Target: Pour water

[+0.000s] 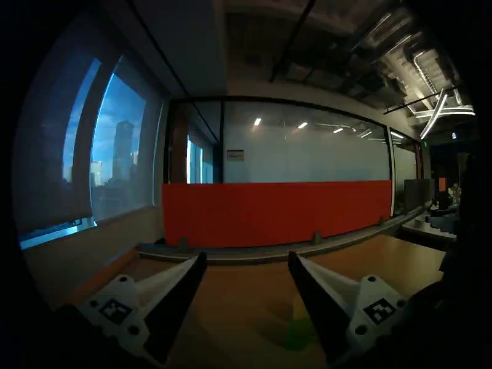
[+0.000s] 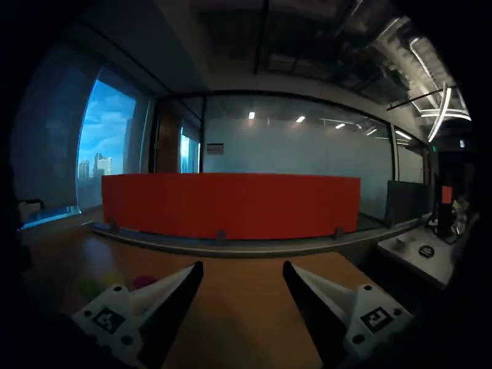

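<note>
Left gripper (image 1: 246, 254): released, fingers (image 1: 178, 292) spread wide, nothing between them.
Right gripper (image 2: 242, 264): also released and empty, held above the counter (image 2: 246, 307).
Task's thing: no vessel can be told for certain. A blurred green shape (image 1: 300, 335) lies on the counter low between the left gripper's fingers. Small coloured shapes (image 2: 144, 281) sit near the right gripper.
Step in hand: judged to be the approach, before any grasp.
Doing it well: tilt down to sight the vessel, centre it between the fingers, close on both sides, keep it upright until over the receiver.
Backdrop: red partition (image 1: 277, 212), glass wall (image 1: 307, 154), window (image 1: 117, 154).
Writing: notice (image 1: 235, 155) on the glass wall, too small to read. Square black-and-white markers (image 1: 115, 310) on the fingers.
</note>
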The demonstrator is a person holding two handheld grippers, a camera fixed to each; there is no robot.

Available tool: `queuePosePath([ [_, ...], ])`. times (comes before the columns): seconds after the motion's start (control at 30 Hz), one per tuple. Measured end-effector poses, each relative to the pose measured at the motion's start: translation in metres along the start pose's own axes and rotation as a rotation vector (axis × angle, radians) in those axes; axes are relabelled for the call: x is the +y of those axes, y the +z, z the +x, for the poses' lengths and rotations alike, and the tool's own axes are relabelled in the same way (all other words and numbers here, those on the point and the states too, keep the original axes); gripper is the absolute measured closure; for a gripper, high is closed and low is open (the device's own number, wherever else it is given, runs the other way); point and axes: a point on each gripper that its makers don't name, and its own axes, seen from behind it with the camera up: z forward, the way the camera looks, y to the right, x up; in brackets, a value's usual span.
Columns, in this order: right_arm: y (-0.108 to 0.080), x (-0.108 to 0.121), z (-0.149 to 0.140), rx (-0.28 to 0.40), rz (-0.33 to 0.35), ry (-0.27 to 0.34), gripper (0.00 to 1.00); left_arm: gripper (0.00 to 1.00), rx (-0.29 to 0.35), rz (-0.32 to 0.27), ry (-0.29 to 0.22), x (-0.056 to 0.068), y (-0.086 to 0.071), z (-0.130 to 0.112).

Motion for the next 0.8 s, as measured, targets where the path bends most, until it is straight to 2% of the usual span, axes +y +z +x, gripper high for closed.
queuePosePath([
  [0.27, 0.002, 0.000, 0.035, 0.012, 0.000, -0.008, 0.00, 0.02, 0.026, -0.027, -0.033, 0.002, 0.001, 0.037],
  [0.5, 0.001, 0.003, 0.048, 0.028, -0.003, -0.021, 0.00, 0.02, 0.022, -0.068, -0.069, 0.006, 0.001, 0.048],
  [0.6, 0.001, 0.000, 0.047, 0.022, 0.018, -0.024, 0.00, 0.02, 0.012, -0.099, -0.067, 0.012, 0.001, 0.048],
  [0.8, 0.000, -0.017, 0.053, 0.026, 0.108, -0.020, 0.00, 0.02, 0.010, -0.175, -0.055, 0.025, 0.001, 0.054],
])
